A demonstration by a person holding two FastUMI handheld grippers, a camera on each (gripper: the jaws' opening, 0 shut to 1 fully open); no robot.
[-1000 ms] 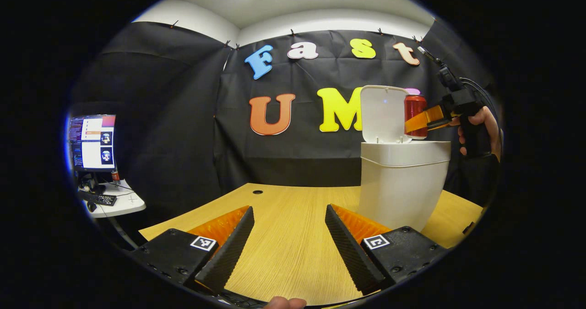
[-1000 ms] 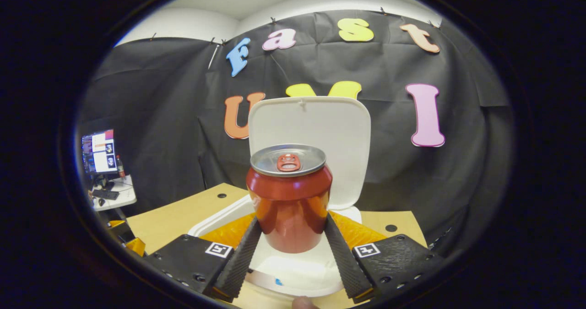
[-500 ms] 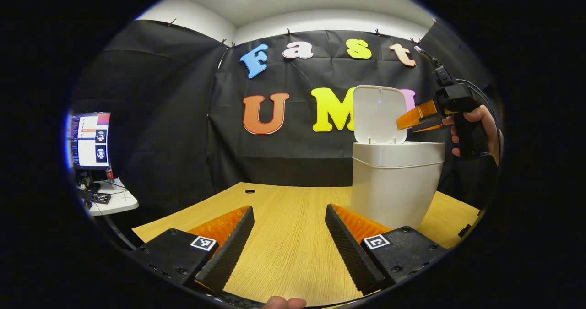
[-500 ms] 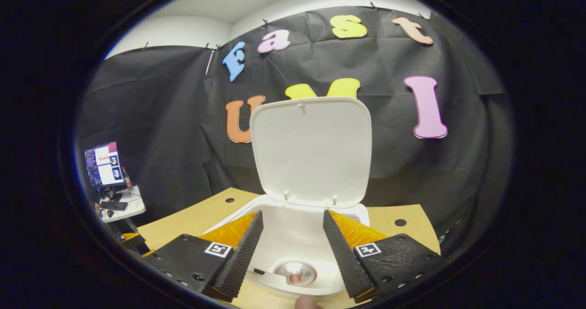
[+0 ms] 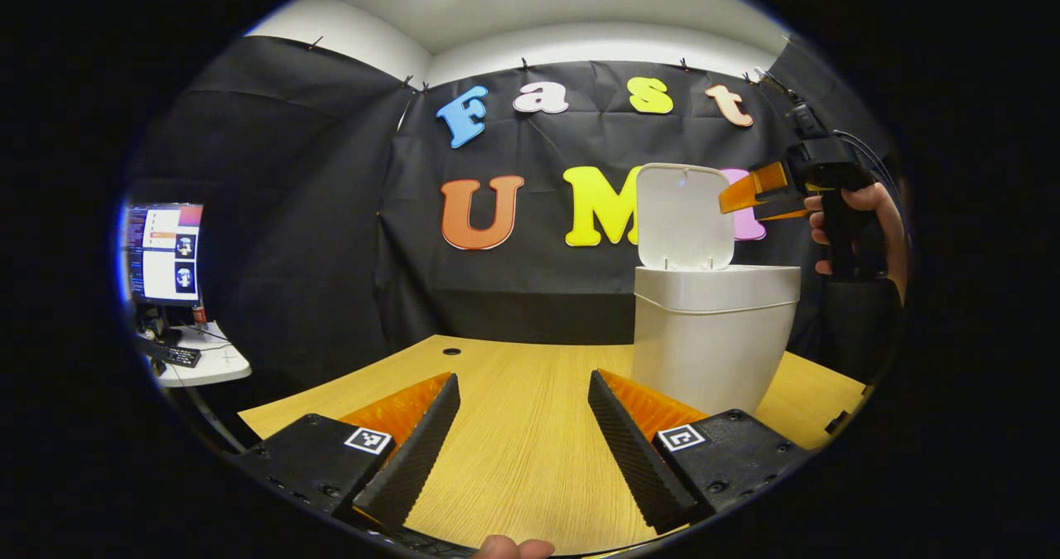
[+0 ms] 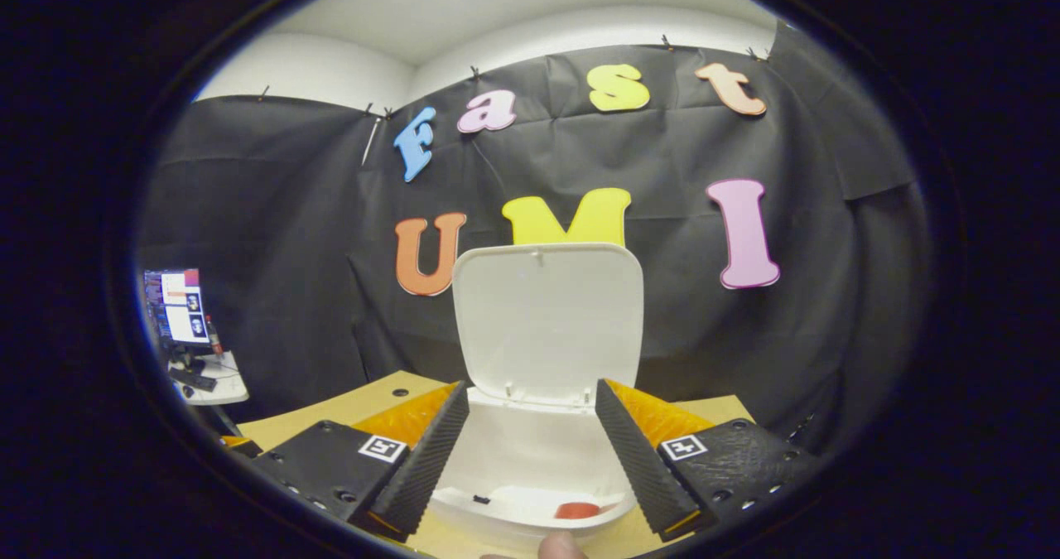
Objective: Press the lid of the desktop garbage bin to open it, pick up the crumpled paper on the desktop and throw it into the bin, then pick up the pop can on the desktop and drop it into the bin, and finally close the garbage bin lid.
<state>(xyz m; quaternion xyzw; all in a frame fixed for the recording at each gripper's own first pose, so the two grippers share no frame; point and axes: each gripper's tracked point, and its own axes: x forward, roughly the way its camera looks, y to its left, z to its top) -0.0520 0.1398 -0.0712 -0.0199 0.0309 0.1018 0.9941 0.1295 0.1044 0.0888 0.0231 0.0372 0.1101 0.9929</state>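
The white bin [image 5: 712,335] stands on the wooden desk [image 5: 513,410] with its lid [image 5: 681,215] raised upright. In the right gripper view the lid [image 6: 546,319] faces me and a bit of the red pop can [image 6: 577,510] lies low inside the bin's mouth [image 6: 530,460]. My right gripper [image 6: 530,451] hovers open above that mouth, empty. In the left gripper view the right gripper [image 5: 758,195] sits beside the lid's top, held by a hand [image 5: 861,211]. My left gripper [image 5: 522,435] rests open low over the desk, left of the bin. The crumpled paper is hidden.
A side table [image 5: 207,360] with a monitor [image 5: 161,252] and keyboard stands off the desk's left edge. A cable hole [image 5: 451,350] marks the desk's far side. Black cloth walls close in behind the bin.
The right gripper opened and let go of the can, which dropped into the bin. It then rose and drew back from the lid. The left gripper stayed put.
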